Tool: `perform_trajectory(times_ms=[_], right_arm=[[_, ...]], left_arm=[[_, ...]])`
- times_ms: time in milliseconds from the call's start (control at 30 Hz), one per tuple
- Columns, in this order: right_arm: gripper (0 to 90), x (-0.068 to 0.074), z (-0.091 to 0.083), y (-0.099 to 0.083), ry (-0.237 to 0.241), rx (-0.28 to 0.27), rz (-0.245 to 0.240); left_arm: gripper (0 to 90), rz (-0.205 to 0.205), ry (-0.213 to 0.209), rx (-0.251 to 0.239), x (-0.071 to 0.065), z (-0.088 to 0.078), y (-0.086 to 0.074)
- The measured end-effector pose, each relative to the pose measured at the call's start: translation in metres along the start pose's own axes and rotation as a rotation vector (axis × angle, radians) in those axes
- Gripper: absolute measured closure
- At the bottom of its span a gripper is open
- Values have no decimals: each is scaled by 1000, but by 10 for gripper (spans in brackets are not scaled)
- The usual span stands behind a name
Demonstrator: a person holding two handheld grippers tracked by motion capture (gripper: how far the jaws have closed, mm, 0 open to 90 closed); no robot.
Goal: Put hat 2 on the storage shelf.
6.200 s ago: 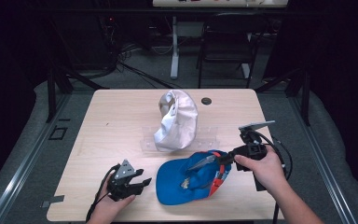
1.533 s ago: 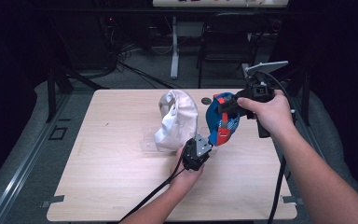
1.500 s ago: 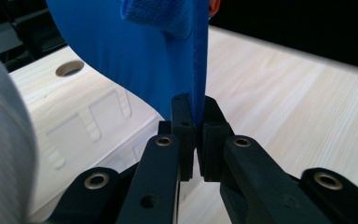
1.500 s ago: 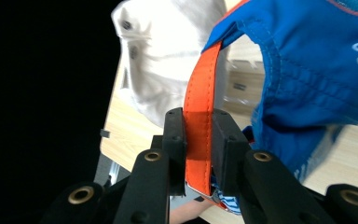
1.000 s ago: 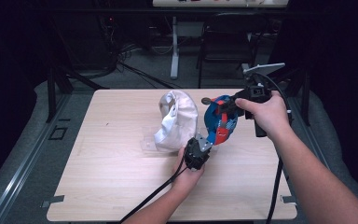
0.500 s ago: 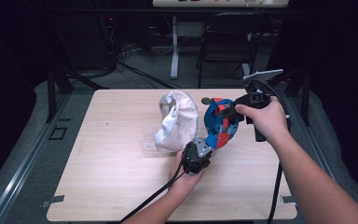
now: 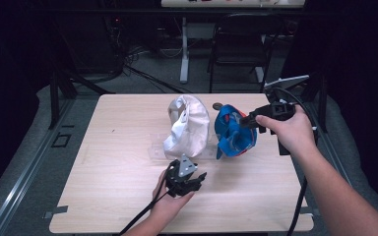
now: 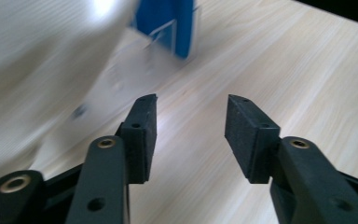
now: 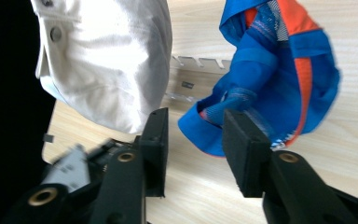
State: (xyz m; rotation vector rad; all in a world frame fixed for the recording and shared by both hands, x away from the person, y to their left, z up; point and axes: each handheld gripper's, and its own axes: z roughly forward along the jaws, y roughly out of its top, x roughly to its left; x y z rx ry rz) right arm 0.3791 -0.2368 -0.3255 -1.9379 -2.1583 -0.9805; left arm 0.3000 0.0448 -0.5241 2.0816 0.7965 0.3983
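Nearest the person, the left gripper (image 7: pixel 189 183) had just been opening, nothing between its jaws. Beyond it, the blue-and-orange fabric cap (image 7: pixel 234 132) stood on the clear plastic rack (image 7: pixel 158 150), just right of the white fabric cap (image 7: pixel 188 125). The right gripper (image 7: pixel 247 121), its jaws just parted, hung empty at the blue-and-orange fabric cap's far-right side. That cap looked light, soft and floppy, best taken by its stiffer brim. Bare wooden table (image 7: pixel 113 172) lay left of it; the right edge was near.

Tabletop (image 7: pixel 118 162): pale wood, rectangular, bare toward its left side.
White cap (image 7: pixel 189 125): stands upright on the clear rack, left of centre.
Dark disc (image 7: pixel 217 105): small, near the far edge.
Chair (image 7: pixel 241 39): dark, beyond the far edge.
White post (image 7: pixel 184 54): upright on the floor behind.
Cables (image 7: pixel 142 64): loose on the floor at the back.
Floor (image 7: pixel 24 162): grey, taped marks at left.
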Motion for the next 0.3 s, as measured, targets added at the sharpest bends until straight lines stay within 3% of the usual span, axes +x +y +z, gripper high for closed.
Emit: perform_trajectory(times_ms=[100, 167, 300], right_arm=[[576, -2, -1, -11, -20, -22, -45], [575, -5, 1, -18, -32, -9, -52], [540, -17, 5, -33, -60, -39, -80]], left_arm=[[530, -19, 25, 19, 17, -13, -13], [524, -55, 30, 24, 30, -22, -21], [510, -116, 58, 21, 55, -40, -37]])
